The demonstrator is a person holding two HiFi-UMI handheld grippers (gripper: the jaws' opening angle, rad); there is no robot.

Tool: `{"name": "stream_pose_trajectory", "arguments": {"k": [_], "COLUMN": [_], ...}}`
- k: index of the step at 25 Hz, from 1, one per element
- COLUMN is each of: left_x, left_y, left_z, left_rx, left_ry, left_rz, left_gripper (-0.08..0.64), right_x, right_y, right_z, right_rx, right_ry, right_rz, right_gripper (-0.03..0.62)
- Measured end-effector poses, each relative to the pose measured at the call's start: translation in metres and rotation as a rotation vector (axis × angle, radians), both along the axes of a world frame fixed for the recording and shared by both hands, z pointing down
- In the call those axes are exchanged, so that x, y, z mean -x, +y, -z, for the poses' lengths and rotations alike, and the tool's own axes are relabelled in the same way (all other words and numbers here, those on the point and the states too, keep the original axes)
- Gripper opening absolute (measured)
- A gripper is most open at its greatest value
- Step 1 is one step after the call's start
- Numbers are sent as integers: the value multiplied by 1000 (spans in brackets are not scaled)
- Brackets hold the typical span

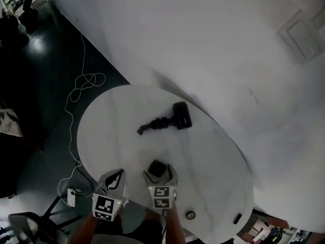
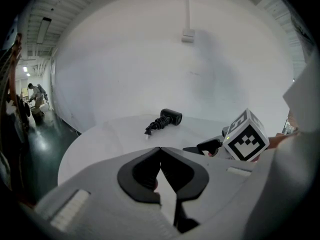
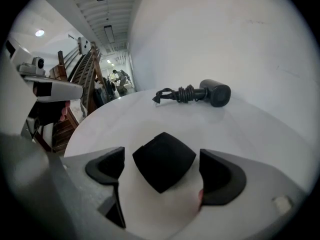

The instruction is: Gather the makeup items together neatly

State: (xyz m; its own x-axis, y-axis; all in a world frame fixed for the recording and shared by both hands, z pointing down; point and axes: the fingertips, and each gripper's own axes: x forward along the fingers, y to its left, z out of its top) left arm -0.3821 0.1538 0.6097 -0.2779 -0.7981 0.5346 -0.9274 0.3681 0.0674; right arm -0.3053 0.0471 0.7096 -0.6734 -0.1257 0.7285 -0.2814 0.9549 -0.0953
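Observation:
A small black square compact point(image 1: 157, 168) point(image 3: 164, 160) lies on the round white table point(image 1: 117, 116) near its front edge. My right gripper point(image 1: 159, 174) point(image 3: 161, 159) stands open around it, one jaw on either side, and neither pad touches it. Just left of it, my left gripper point(image 1: 116, 179) point(image 2: 160, 149) is shut with its tips together and nothing between them, low over the table's near edge. A black hair dryer point(image 1: 175, 117) point(image 2: 167, 118) point(image 3: 212, 93) with a bundled cord lies at the middle of the table, farther away.
A small round metal object point(image 1: 191, 215) and a small dark item point(image 1: 237, 218) sit at the table's near right edge. A white cable point(image 1: 81, 85) with a plug block point(image 1: 71, 196) runs over the dark floor at the left. A white curved wall point(image 1: 213, 44) rises behind the table.

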Motion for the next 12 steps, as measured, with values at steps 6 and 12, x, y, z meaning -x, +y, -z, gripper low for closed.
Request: {"name": "stream_pose_trajectory", "arguments": {"k": [6, 12], "left_x": [-2, -4], "left_y": [-1, 3], "left_z": [0, -2], "left_rx": [2, 6], "left_ry": [1, 1], "left_rz": [4, 7], "left_gripper": [11, 10], "right_x": [-1, -2], "right_y": [-4, -4], "right_z": [-1, -2], "right_rx": [-44, -64], "right_ry": [29, 29], "right_rz": [8, 13], "right_gripper": [446, 387]}}
